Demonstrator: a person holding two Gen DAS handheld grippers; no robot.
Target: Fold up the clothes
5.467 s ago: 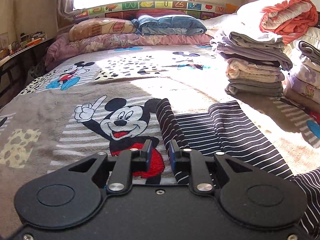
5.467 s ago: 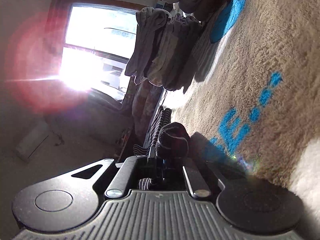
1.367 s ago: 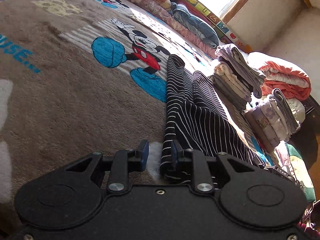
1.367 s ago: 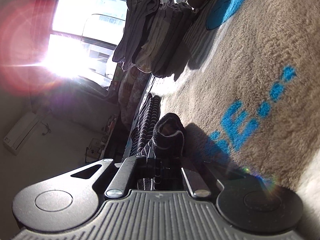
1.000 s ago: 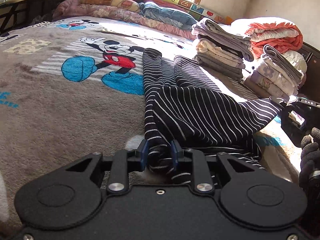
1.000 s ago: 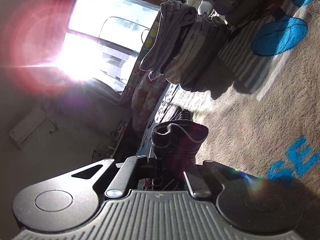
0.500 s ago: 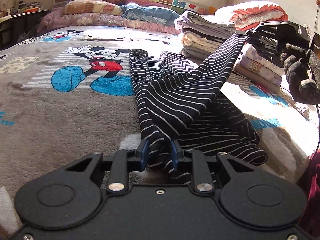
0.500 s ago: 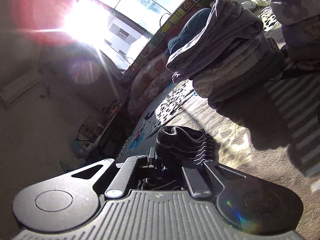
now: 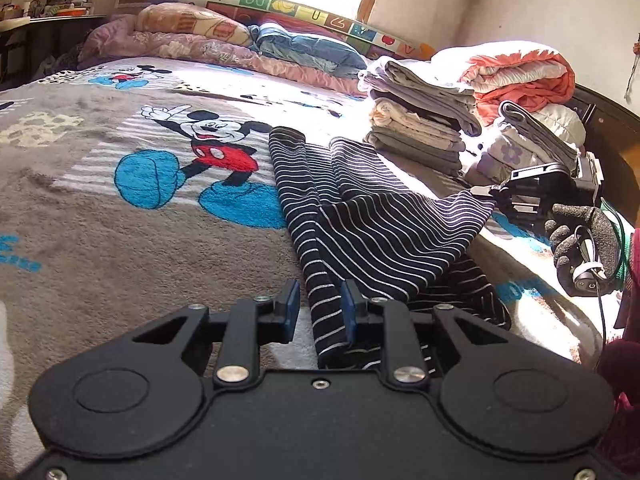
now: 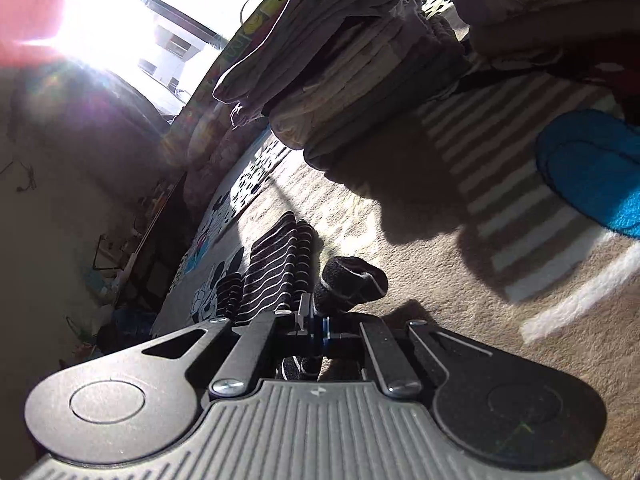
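Left gripper (image 9: 316,312) stands spread, garment (image 9: 360,216) edge loose between its pads; right gripper (image 10: 316,330) pinches a far corner, lifted toward the bed's (image 9: 100,240) right edge. Garment runs lengthwise away toward the pillows (image 9: 188,26).

Striped garment on a bed, a tool at each end.

The black-and-white striped garment (image 9: 360,224) lies on the cartoon-mouse bed blanket (image 9: 100,240). Left tool (image 9: 318,306) sits at its near edge; right tool (image 9: 486,191) pinches its right corner. Behind, stacked folded laundry (image 9: 420,120); pillows (image 9: 192,28) farthest back.
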